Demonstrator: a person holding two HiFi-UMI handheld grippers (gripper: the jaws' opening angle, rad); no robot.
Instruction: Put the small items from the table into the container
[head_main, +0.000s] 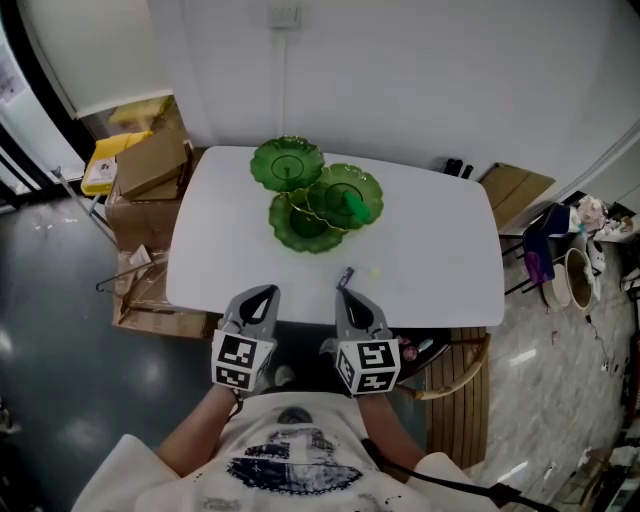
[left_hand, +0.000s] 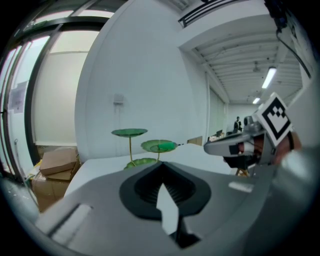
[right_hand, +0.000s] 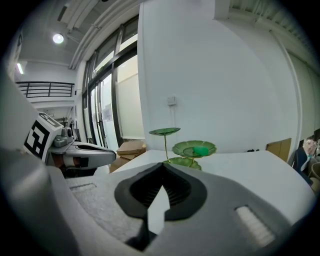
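I see my left gripper (head_main: 266, 292) and right gripper (head_main: 342, 294), both squeezed tight, both empty, on my side of the green stand (head_main: 312, 196)

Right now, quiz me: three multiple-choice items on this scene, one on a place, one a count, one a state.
1. Where is the green block?
A. on the floor
B. on a plate of the stand
C. under the stand

2. How many plates has the stand?
A. two
B. five
C. three

3. How are the left gripper and right gripper?
A. both shut, empty
B. both open
C. right shut on the block

Answers:
1 B: the head view shows the block lying on the stand's right-hand plate.
2 C: three green plates show.
3 A: each gripper view shows its jaws together with nothing between them.
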